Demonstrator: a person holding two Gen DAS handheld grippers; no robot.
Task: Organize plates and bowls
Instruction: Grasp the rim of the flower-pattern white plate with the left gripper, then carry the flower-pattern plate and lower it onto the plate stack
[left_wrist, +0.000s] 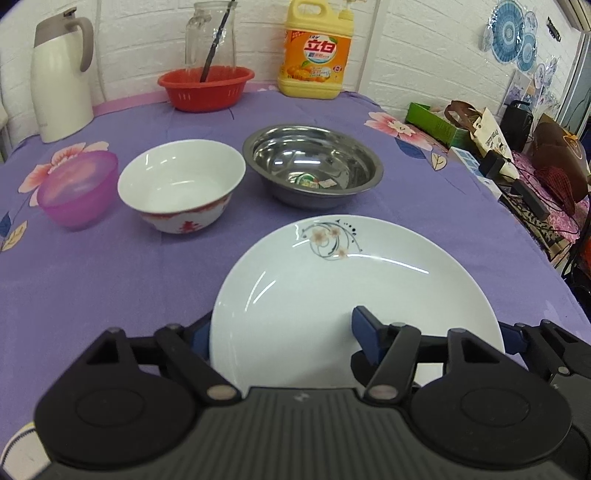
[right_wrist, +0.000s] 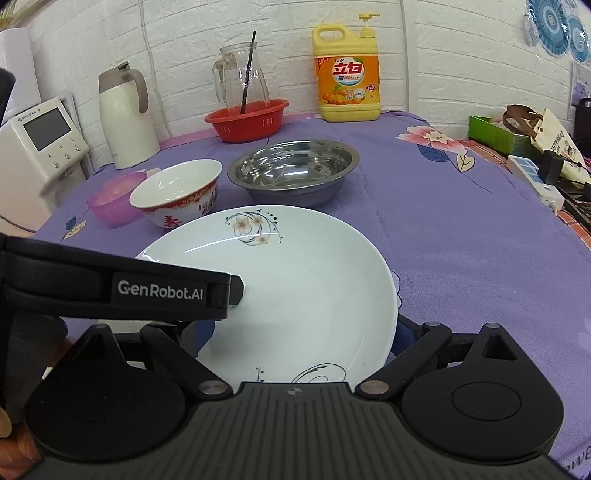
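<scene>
A: Where is the plate (left_wrist: 332, 288) found, and how is it placed to the fingers?

B: It is seen on the near side of the steel bowl (left_wrist: 312, 166), just beside it, over the purple tabletop (left_wrist: 110, 295). It is reached from its near rim by both hands. It is round, so no long axis is to be counted. Its flower print is turned toward the steel bowl.

A: What can be said of the left gripper (left_wrist: 282, 330)?

B: One of its fingers (left_wrist: 365, 332) is laid on the white face of the plate. The other is half hidden behind the left rim, so the rim is taken between them. Whether it is really pressed cannot be told.

A: And the right gripper (right_wrist: 304, 332)?

B: Its fingers are held wide apart and are partly covered by the plate's edges. A grip cannot be confirmed there either.

A: Which hand is nearer?

B: Neither; the plate is met by both. A lift with two hands is judged to be intended, so the plate must be kept level.

A: Is something written?

B: "GenRobot.AI" is read on the left gripper. "立白" is printed on the yellow detergent bottle (left_wrist: 316, 51) behind the steel bowl. A red character is painted on the white bowl (left_wrist: 181, 184) left of the steel bowl; it cannot be read surely.
</scene>
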